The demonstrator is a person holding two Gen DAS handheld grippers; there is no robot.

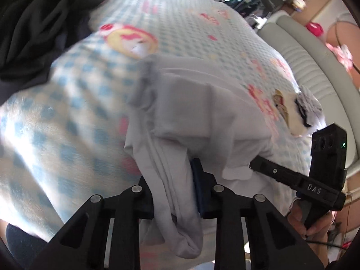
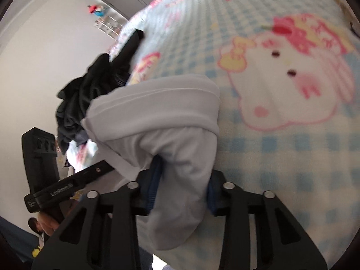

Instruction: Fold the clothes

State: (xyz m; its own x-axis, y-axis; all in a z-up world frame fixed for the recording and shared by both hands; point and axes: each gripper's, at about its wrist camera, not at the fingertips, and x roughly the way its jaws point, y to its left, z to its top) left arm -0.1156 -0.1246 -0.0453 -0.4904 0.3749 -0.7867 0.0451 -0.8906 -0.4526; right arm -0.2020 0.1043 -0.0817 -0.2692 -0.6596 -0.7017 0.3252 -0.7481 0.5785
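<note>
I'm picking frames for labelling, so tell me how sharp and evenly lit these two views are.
Left wrist: checked blanket motion-smeared, bright glare at left; pale garment soft. Right wrist: blanket print blurry, left gripper and right gripper frames crisp; both views bend at fisheye edges.

Folded garment on blanket, one edge between left gripper fingers, opposite edge between right gripper fingers. Clothes heap on blanket, beyond and left of left gripper. Bed frame beyond right gripper, along blanket's edge.
</note>
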